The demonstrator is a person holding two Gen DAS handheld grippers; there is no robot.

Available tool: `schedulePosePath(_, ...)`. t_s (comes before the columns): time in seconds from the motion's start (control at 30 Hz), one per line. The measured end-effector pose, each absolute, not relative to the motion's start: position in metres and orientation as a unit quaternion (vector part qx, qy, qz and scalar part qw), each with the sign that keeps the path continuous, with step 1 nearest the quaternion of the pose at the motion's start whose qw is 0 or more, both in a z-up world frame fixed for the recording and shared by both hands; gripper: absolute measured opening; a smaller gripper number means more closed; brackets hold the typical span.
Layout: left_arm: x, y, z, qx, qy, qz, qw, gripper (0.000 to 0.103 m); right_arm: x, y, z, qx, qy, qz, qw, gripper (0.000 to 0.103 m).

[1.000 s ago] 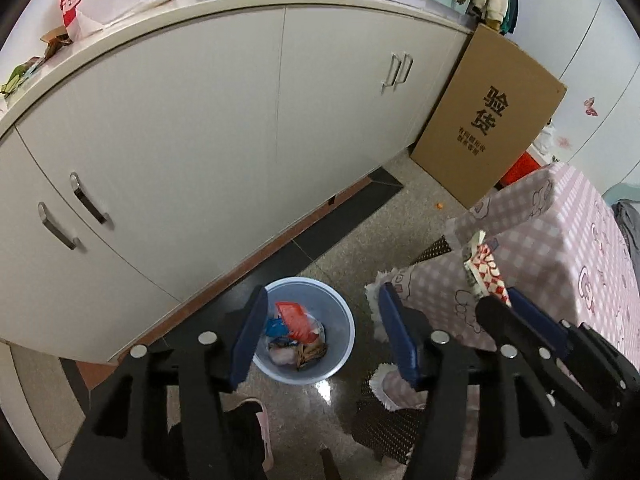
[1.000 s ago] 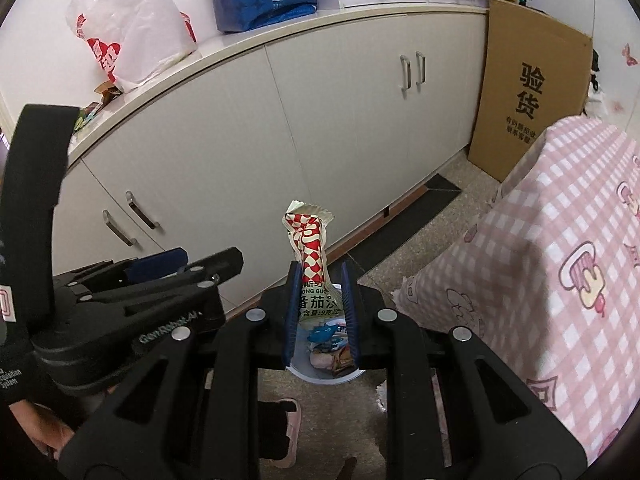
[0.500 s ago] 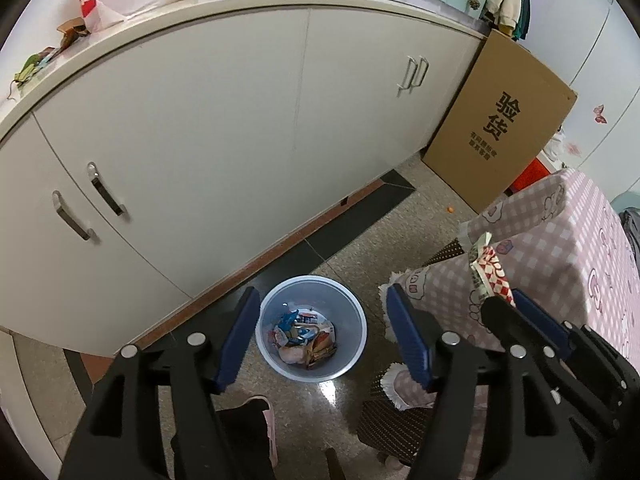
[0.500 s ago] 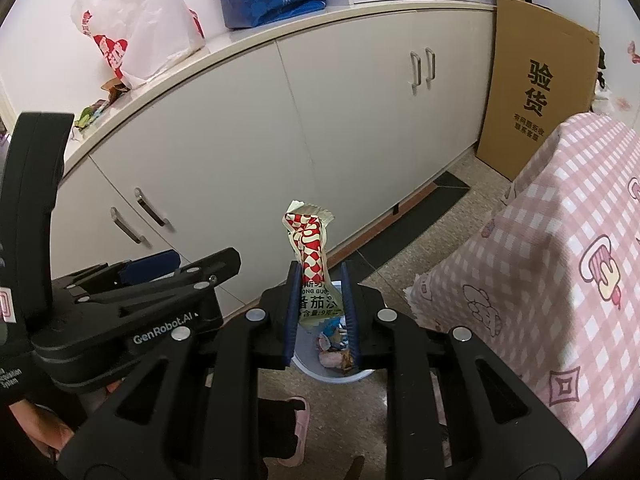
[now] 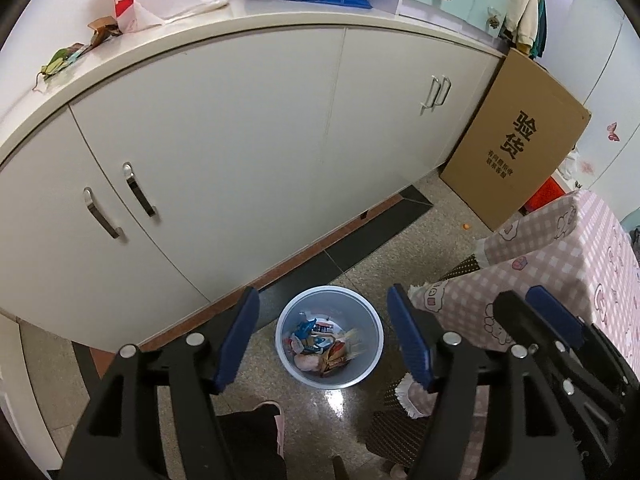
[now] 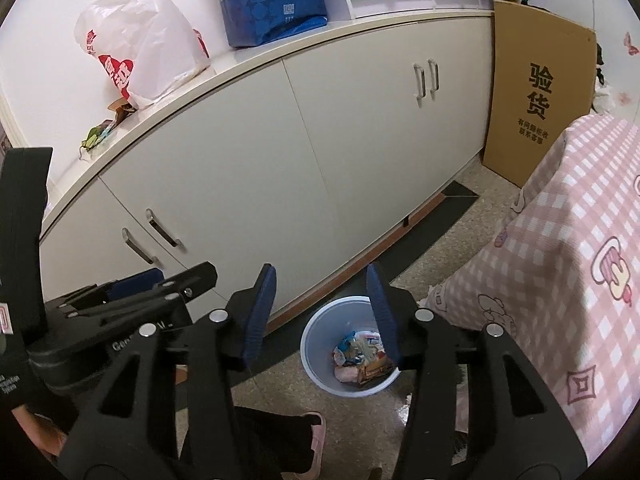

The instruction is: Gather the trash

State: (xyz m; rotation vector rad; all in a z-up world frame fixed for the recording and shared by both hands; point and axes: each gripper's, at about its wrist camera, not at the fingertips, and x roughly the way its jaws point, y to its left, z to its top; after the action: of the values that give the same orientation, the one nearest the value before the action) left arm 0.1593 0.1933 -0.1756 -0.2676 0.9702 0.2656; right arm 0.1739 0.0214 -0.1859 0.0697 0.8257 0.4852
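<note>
Release of one piece of trash over the waste bin. The right hand-held gripper (image 6: 320,312), which half a second ago pinched a red-and-white snack wrapper between its blue pads, now stands with its jaws wide apart and nothing between them; the wrapper is gone from the grip and cannot be picked out for certain among the packets lying in the waste bin (image 6: 316,344), though that is the likely resting place, since the bin sits on the floor directly below the opened jaws. The left hand-held gripper (image 5: 322,340) likewise hangs fully open and empty, as it was in the earlier frames, with the same waste bin (image 5: 288,320) framed between its pads from above. By this reading one item has been delivered and both grippers are free for the next. Candidate trash remains on the bench: small crumpled wrappers (image 6: 106,126) near its edge, beside the white plastic bag (image 6: 140,40); the blue bag (image 6: 272,4) stands further along. Room for movement: the bin stands on open floor between the cabinet front (image 5: 240,140) and the hanging pink checked tablecloth (image 6: 560,260), close to the cloth's corner. A slippered foot (image 6: 316,436) rests just before the bin. Above the bin the space is open, so lifting away toward the bench looks unobstructed; the cardboard box (image 5: 516,144) leans well apart, at the far end.
</note>
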Motion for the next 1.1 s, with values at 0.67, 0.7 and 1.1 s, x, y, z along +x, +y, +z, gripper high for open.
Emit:
schedulePosePath(0.67, 0.077, 0.082, -0.075, -0.032, 0.346, 0.051, 0.936, 0.078, 0.072, -0.091, -0.112, 0.058, 0.319, 0.138, 0.936, 0.067)
schedulePosePath(0.7, 0.071, 0.077, -0.070, -0.030, 0.339, 0.045, 0.939, 0.078, 0.065, -0.098, -0.107, 0.063, 0.315, 0.132, 0.938, 0.067)
schedulePosePath(1.1, -0.007, 0.020, -0.021, 0.000, 0.256, -0.016, 0.966, 0.080, -0.023, -0.155, -0.068, 0.073, 0.255, 0.065, 0.962, 0.073)
